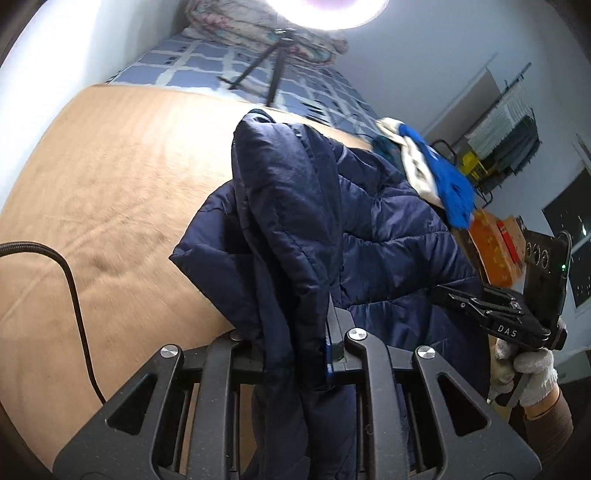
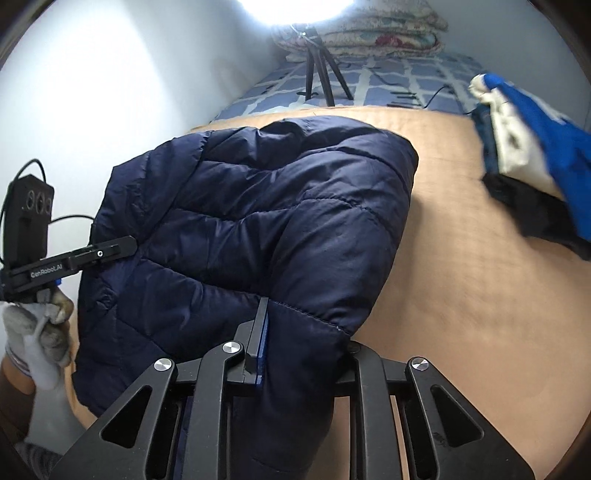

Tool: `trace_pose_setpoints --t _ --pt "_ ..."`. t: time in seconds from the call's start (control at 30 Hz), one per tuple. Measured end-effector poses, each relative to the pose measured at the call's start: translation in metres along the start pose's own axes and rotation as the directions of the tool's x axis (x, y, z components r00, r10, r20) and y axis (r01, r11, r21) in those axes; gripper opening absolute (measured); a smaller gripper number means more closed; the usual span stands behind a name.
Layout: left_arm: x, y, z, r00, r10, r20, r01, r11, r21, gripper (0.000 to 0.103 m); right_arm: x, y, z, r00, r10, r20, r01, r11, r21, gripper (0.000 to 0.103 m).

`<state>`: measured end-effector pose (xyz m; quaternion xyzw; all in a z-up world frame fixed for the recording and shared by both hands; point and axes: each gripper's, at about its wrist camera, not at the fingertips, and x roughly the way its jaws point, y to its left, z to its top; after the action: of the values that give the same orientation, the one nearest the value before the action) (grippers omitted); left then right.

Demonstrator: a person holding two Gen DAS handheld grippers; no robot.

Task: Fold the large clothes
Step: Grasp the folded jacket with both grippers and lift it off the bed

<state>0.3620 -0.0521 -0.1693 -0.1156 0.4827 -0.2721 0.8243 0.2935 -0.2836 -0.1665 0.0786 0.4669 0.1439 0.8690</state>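
Two grippers hold one navy puffer jacket (image 2: 258,206) over a tan bed cover (image 2: 461,295). Seen from the left wrist, the left gripper (image 1: 295,354) has its jaws pinching a thick fold of the jacket (image 1: 295,221), which rises from 6 o'clock toward the centre and drapes to 3 o'clock. Seen from the right wrist, the right gripper (image 2: 299,350) likewise has its jaws clamped on a hem of the quilted fabric at 6 o'clock, the bulk of the jacket spread on the tan cover from centre out to 9 o'clock. Each camera catches the other tool: the right gripper (image 1: 495,314) at 4 o'clock in a white-gloved hand (image 1: 532,373), the left gripper (image 2: 74,258) at 9 o'clock, also in a gloved hand (image 2: 40,332). One pile of blue and white clothes (image 2: 532,147) lies at 2 o'clock. One tripod (image 2: 321,70) stands at 12 o'clock on a blue checked sheet (image 2: 388,81), before one folded floral quilt (image 2: 376,33).
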Motion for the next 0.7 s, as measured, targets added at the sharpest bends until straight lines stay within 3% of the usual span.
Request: trace_pose_setpoints --t 0.37,0.53,0.7 --pt "-0.067 -0.109 -0.022 0.996 -0.072 0.048 0.065 0.988 0.137 0.018 -0.132 0.004 -0.052 0.987 -0.115 0.11 0.116 0.993 0.002 0.017" --pt "-0.08 -0.151 -0.016 0.99 -0.116 0.082 0.1 0.978 0.184 0.018 -0.179 -0.003 -0.056 0.972 -0.169 0.162 0.17 0.985 0.008 0.017" --pt "-0.07 -0.184 0.005 0.984 -0.154 0.086 0.133 0.969 0.208 0.018 -0.209 -0.021 -0.046 0.955 -0.214 0.205 0.215 0.976 0.02 0.017"
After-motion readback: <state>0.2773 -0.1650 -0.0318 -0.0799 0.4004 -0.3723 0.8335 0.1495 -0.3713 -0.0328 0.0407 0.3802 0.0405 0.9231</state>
